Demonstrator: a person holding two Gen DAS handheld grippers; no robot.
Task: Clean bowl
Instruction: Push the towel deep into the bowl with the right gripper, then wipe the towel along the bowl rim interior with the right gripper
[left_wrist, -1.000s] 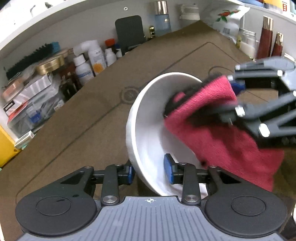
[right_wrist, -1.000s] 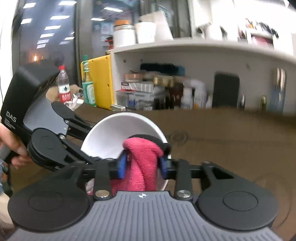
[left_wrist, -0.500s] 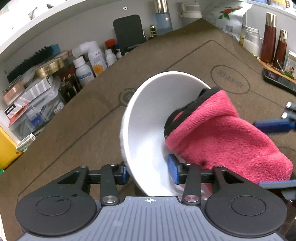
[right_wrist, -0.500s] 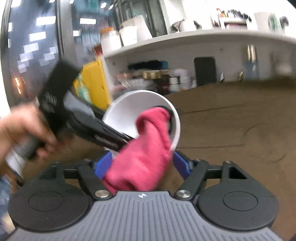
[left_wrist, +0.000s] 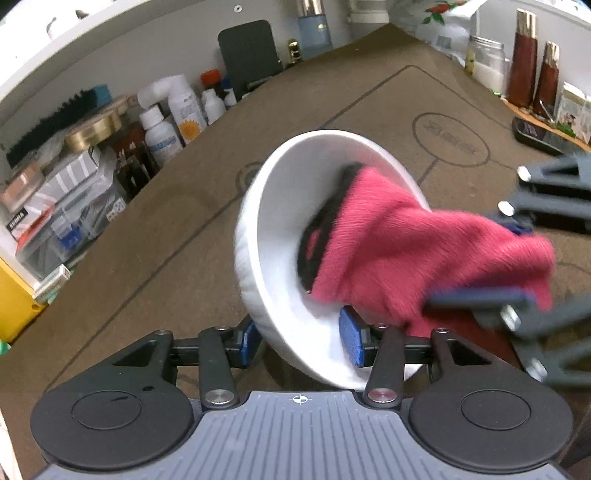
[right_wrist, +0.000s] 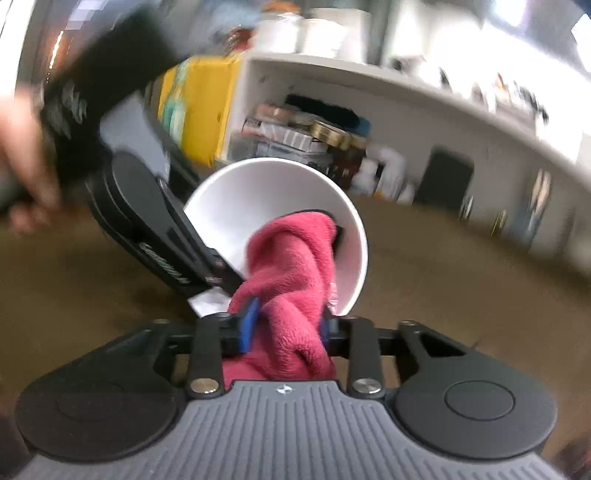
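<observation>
A white bowl is tilted on its side above the brown mat. My left gripper is shut on the bowl's near rim, one blue pad inside and one outside. A red cloth with a black edge is pressed into the bowl. My right gripper is shut on the red cloth, whose front end lies inside the bowl. The right gripper shows blurred at the right of the left wrist view.
A brown mat covers the table. A white shelf at the back holds bottles, tins and boxes. Jars, brown bottles and a phone stand at the right edge. A yellow box stands at the left.
The right gripper opened half a second ago and has now shut on the cloth again. It pushed the cloth back into the bowl. The bowl stays held and tilted.
</observation>
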